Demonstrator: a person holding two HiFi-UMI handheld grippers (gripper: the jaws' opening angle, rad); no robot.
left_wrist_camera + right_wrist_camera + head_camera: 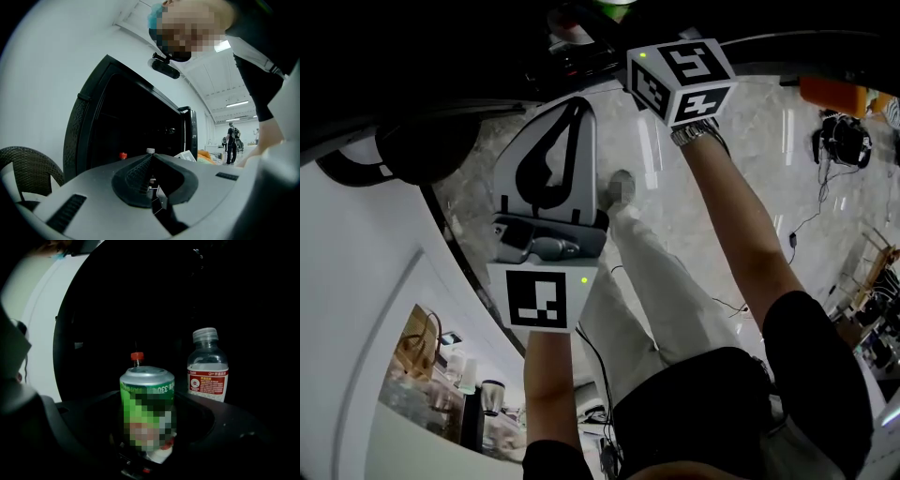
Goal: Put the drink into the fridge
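- Your right tongs (147, 439) are clamped on the green can (147, 394), one jaw on each side. The can stands upright between them with its silver top level.
- The can is at the mouth of the fridge (117, 296), with the dark interior around and behind it. You cannot tell whether its base rests on a shelf.
- Just behind the can, a small red cap (137, 356) shows above its top rim.
- Farther in and to the right stands a clear bottle (207, 369) with a red-and-white label and a pale lid. It is apart from the can.
- Your left tongs (151, 159) are closed together with nothing between them. They are level, outside the fridge, and point toward its open front.
- In the left gripper view, a white cap (150, 150) shows just above the closed tips, inside the dark opening.
- To the left of the fridge, a brown wicker chair (23, 164) stands near the white wall (47, 70).
- In the head view, both your forearms reach out above the pale marble floor (750, 150), and your right wrist wears a watch (694, 133).
- There the left tongs are nearer to you. The right tongs reach farther, into the dark at the fridge's edge.
- Far off to the right in the left gripper view, a person (231, 149) stands in the bright hall, well apart from everything else.
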